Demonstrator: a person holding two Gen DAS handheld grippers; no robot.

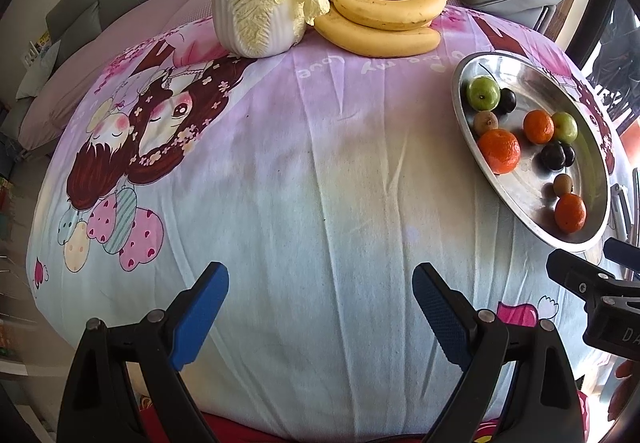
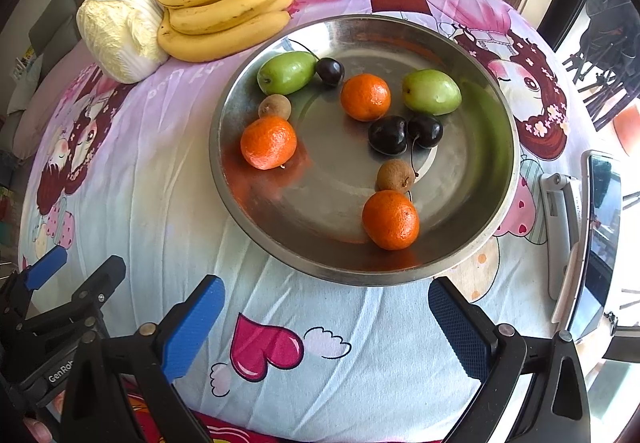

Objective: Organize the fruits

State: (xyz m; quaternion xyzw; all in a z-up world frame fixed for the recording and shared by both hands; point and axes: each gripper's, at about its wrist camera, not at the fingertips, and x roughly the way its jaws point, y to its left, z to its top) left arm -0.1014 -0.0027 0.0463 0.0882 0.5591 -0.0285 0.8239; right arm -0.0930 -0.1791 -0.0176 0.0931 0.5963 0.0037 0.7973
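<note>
While over the cloth (image 1: 320, 163), both grippers' jaws wide apart, empty; fruits in tray (image 2: 496, 115).

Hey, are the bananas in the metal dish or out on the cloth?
Out. The bananas lie on the tablecloth beside the cabbage, beyond the metal dish.

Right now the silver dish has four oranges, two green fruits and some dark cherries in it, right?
Not quite. The silver dish holds three oranges, not four. The two green fruits and dark cherries are there. The right wrist view shows it best.
</note>
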